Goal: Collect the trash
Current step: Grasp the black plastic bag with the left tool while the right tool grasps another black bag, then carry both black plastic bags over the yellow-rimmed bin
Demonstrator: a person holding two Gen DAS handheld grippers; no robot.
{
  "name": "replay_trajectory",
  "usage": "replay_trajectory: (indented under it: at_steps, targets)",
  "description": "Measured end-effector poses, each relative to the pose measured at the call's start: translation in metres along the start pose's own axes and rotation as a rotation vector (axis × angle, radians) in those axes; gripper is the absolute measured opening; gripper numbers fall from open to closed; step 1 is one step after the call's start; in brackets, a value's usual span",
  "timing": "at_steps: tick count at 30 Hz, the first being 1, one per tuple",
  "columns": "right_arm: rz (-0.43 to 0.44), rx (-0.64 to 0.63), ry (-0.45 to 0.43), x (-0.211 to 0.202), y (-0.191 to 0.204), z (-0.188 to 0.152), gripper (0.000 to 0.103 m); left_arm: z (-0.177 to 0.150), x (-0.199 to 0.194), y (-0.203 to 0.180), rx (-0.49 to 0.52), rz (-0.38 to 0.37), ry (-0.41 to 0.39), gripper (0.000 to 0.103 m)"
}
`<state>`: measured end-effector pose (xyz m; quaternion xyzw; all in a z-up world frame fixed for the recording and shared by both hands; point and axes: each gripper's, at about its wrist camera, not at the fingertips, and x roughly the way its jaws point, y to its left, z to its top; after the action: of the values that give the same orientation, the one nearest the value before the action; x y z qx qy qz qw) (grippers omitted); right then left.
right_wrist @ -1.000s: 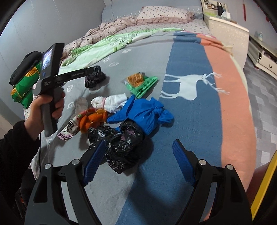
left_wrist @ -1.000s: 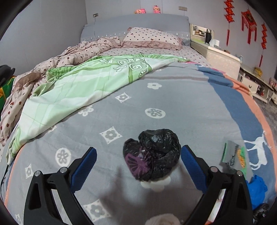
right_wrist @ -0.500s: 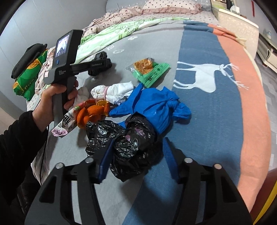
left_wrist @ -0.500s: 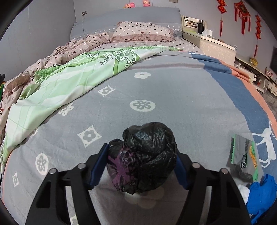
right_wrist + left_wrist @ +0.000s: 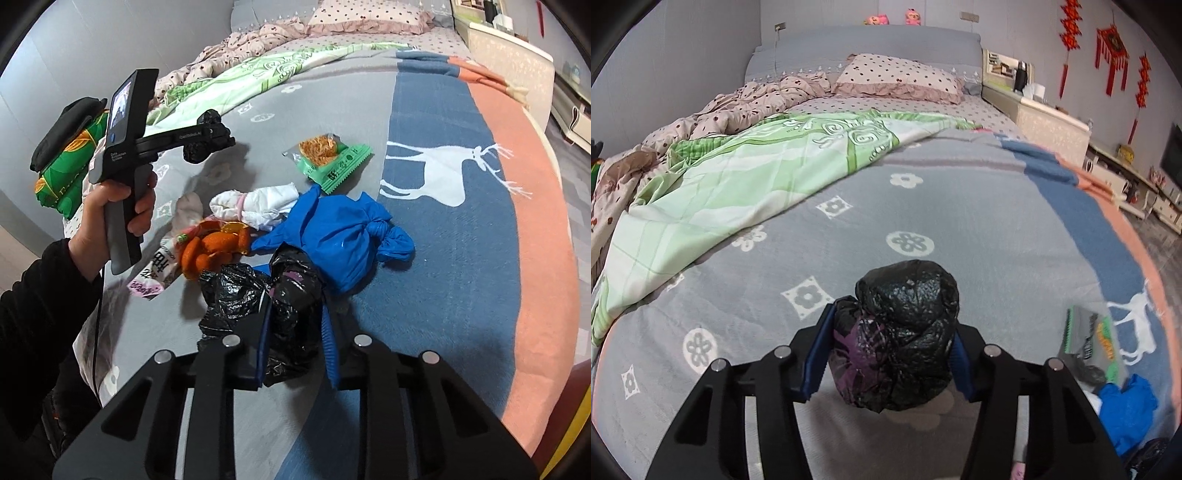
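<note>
My left gripper (image 5: 886, 354) is shut on a balled black plastic bag (image 5: 901, 332) and holds it just above the grey bedspread (image 5: 960, 221); it also shows in the right wrist view (image 5: 201, 149). My right gripper (image 5: 295, 343) is shut on a crumpled black trash bag (image 5: 288, 299) lying on the bedspread. Around it lie a knotted blue bag (image 5: 340, 236), a white tied bag (image 5: 258, 203), orange peel (image 5: 214, 247), a printed wrapper (image 5: 155, 277) and a green snack packet (image 5: 328, 158).
A green sheet (image 5: 738, 184) and a dotted quilt (image 5: 720, 122) cover the bed's left side, with a pillow (image 5: 897, 77) at the head. A bedside cabinet (image 5: 1049, 125) stands at the right. A green and black bundle (image 5: 66, 147) lies at the left bed edge.
Both grippers have closed from open: the left on the balled black bag, which it has lifted slightly, the right on the crumpled black trash bag.
</note>
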<state>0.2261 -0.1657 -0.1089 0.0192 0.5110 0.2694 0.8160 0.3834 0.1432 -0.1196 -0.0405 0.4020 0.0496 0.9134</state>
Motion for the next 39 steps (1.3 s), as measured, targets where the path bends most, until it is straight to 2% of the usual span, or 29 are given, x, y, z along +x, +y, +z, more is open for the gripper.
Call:
replay_trajectory:
  at_steps: [14, 18, 24, 29, 39]
  targets:
    - [0.000, 0.052, -0.079, -0.057, -0.003, -0.022, 0.022, 0.001, -0.074, 0.031, -0.046, -0.017, -0.058, 0.052]
    - [-0.014, 0.065, -0.066, -0.064, -0.007, -0.031, 0.022, -0.003, -0.092, 0.031, -0.052, -0.026, -0.069, 0.052]
    - [-0.040, 0.099, -0.028, -0.063, -0.015, -0.051, 0.022, -0.010, -0.115, 0.024, -0.032, -0.034, -0.089, 0.052]
    - [-0.042, 0.118, -0.056, -0.077, -0.018, -0.061, 0.022, -0.014, -0.135, 0.017, -0.016, -0.043, -0.105, 0.052]
    - [-0.061, 0.121, -0.167, -0.128, -0.020, -0.068, 0.022, -0.017, -0.185, -0.021, 0.040, -0.133, -0.158, 0.052]
